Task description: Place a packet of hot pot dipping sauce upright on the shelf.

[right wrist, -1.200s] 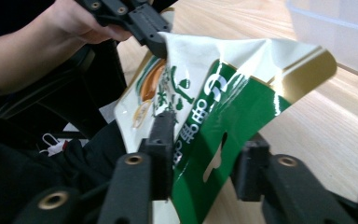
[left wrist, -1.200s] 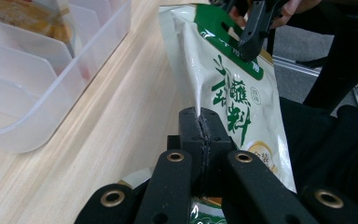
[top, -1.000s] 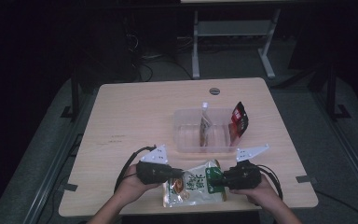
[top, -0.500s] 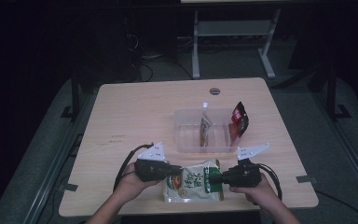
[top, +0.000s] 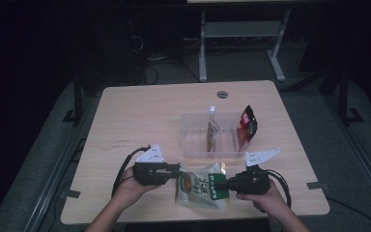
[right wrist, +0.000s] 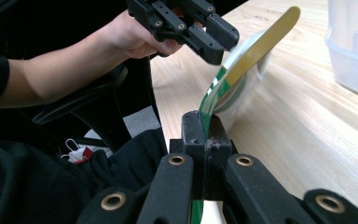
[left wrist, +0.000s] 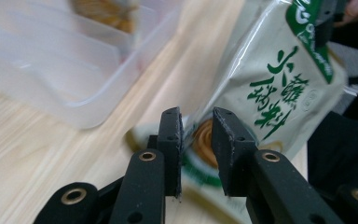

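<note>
Near edge of table [top: 140, 111]. Green-and-white snack bag [top: 202, 186] sits between the two grippers, just in front of the clear bin [top: 193, 140].

Right gripper [right wrist: 204, 135]: jaws clamped flat on the bag's edge, film pinched between the pads. This grip lifts that side, so the bag stands on edge and bows toward the other hand.

Left gripper [left wrist: 196, 135]: jaws parted, a narrow gap between them, the bag's opposite edge lying just at or inside that gap. Not yet closed on it. Judged a second hold being lined up, so the floppy bag can be carried level with both tools.

Bin already holds a brown packet [top: 212, 134] upright in its middle; a red pouch [top: 247, 123] leans at its right end. Likely destination for the bag.
</note>
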`<state>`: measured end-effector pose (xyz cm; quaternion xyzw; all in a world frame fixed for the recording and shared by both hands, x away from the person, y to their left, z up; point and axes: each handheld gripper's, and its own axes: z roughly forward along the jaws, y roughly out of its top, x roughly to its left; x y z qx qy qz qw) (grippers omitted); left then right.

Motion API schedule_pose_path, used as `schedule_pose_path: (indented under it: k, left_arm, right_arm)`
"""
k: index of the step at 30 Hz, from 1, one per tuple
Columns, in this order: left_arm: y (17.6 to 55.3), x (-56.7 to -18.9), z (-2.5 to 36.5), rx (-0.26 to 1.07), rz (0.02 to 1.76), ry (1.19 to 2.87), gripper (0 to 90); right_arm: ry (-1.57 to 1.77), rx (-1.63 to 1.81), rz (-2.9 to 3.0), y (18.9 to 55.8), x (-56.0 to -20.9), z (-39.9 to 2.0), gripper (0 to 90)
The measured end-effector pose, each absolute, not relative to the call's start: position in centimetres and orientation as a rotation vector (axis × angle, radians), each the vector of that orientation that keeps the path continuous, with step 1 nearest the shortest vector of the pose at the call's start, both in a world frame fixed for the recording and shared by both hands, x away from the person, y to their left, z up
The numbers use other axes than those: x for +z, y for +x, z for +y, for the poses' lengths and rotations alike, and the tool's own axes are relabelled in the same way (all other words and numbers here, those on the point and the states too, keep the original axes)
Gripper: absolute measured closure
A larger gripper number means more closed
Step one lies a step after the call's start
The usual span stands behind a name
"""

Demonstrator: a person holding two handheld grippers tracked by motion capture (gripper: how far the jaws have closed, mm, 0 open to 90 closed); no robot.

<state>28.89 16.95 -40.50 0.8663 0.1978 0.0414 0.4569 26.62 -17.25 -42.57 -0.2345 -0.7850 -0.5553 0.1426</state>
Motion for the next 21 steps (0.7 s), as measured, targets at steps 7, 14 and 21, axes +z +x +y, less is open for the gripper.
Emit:
schedule_pose_path:
  k: [7, 14, 21]
  left_arm:
    - [28.5, -40.2, 17.9, 0.066, 0.48, 2.127, 89.6]
    - [28.7, -40.6, 18.5, 0.05, 0.495, 2.145, 85.4]
    - [29.1, -42.0, 19.1, 0.013, 0.534, 2.217, 60.4]
  right_arm:
    - [-0.662, -1.658, -2.245, 26.8, -41.7, -17.1, 90.0]
    - [-0.584, -1.703, -2.293, 27.1, -40.0, -16.2, 90.0]
    - [-0.546, -1.726, -2.324, 27.6, -38.8, -15.6, 90.0]
